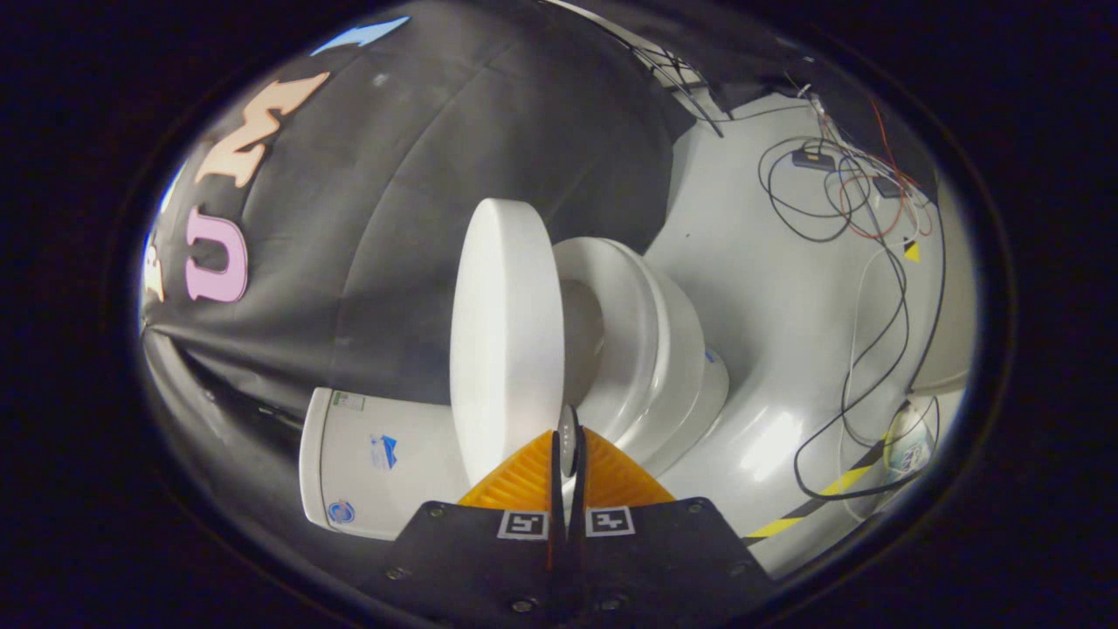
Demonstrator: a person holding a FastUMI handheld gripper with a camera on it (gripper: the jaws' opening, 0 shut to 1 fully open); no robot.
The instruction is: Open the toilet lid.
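Stickers (pixel 382 452) on the tank (pixel 367 463) are unreadable; your gripper (pixel 566 445) jaws pinch the raised toilet lid (pixel 505 336) edge above grey floor (pixel 786 297).

tool (pixel 566 454): 2 ribbed wedge fingers | black base plate | 2 square coded markers | visible screws

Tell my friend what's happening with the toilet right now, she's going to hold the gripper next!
Gripper: fingers nearly closed, pinching the edge of the toilet lid.
Lid: raised well clear of the seat, standing about upright; the tank is behind it.
Done: the lid is lifted and the bowl shows.
Left: probably tip the lid back to rest toward the tank, then let go.
Mind the cables lying on the floor beyond the toilet.
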